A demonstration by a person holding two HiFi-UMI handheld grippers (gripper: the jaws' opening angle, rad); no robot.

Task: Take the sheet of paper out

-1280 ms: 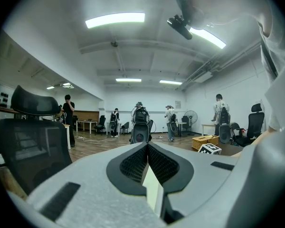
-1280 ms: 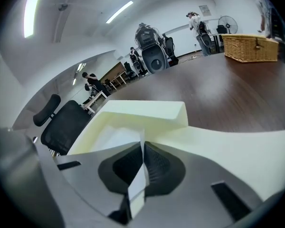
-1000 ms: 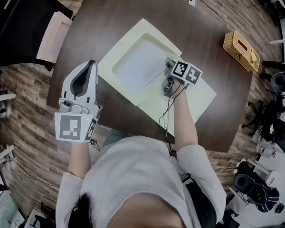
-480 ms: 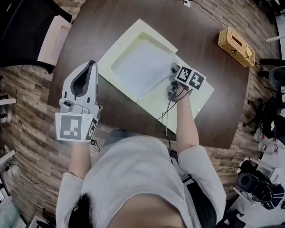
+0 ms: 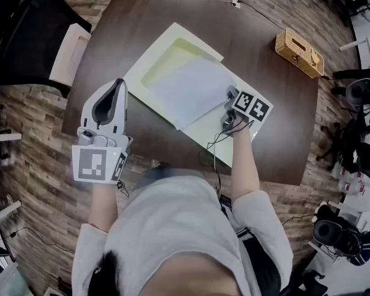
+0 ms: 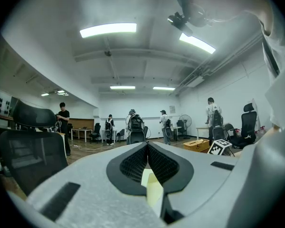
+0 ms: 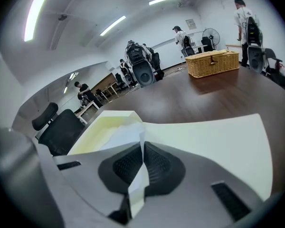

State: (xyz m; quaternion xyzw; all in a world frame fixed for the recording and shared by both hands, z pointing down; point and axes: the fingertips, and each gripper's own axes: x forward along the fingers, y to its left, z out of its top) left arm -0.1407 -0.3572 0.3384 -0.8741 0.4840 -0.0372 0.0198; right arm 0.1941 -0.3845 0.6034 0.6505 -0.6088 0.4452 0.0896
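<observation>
A white sheet of paper (image 5: 191, 91) lies half out of a pale yellow folder (image 5: 149, 55) on the dark table (image 5: 271, 103). My right gripper (image 5: 230, 94) is shut on the sheet's right edge. In the right gripper view the sheet (image 7: 128, 134) runs up between the closed pads of the right gripper (image 7: 142, 156), with the folder (image 7: 218, 141) under it. My left gripper (image 5: 118, 82) is at the folder's left corner. In the left gripper view the left gripper (image 6: 147, 158) has its jaws together with a pale yellow strip of the folder (image 6: 153, 191) pinched in them.
A wicker basket (image 5: 299, 53) stands at the table's far right. A black chair (image 5: 24, 29) is off the left side, and more office chairs (image 5: 357, 94) crowd the right. A cable (image 5: 262, 14) lies on the far tabletop. Several people stand far across the room (image 6: 133, 125).
My right gripper has drawn the sheet to the right and nearer to me, and more of the folder's yellow inside now shows. The left gripper stays at the folder's corner.
</observation>
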